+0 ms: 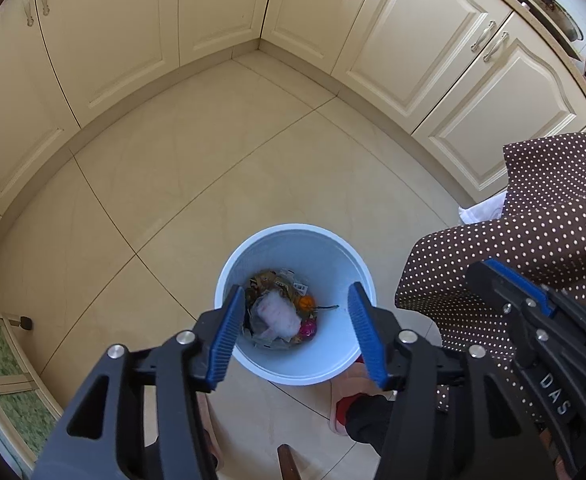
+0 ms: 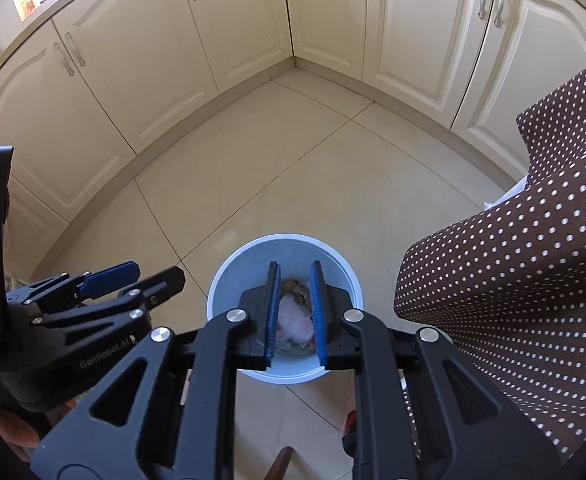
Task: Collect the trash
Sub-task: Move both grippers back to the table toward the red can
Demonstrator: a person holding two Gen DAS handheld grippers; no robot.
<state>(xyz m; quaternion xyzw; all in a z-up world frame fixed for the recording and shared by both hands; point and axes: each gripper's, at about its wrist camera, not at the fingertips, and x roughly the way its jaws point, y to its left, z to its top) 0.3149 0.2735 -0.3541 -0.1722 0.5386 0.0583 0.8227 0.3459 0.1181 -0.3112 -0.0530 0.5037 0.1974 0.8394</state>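
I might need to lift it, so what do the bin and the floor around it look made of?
The bin looks like smooth white plastic: thin, even rim, matte wall. The floor looks like glazed beige tile: straight grout lines, soft sheen.

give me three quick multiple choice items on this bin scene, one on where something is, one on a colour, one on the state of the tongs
1. Where does the bin stand?
A. on the tiled floor
B. on a countertop
C. inside a cabinet

2. What colour are the pads of the tongs?
A. red
B. blue
C. green

3. How are the left tongs?
A. shut on a wrapper
B. shut on nothing
C. open, holding nothing

Key: 1 A, floor tiles surround the bin. 2 B, ribbed blue pads line each finger. 3 C, the left wrist view shows a wide gap with the trash in the bin seen through it; the right tongs also hold nothing.
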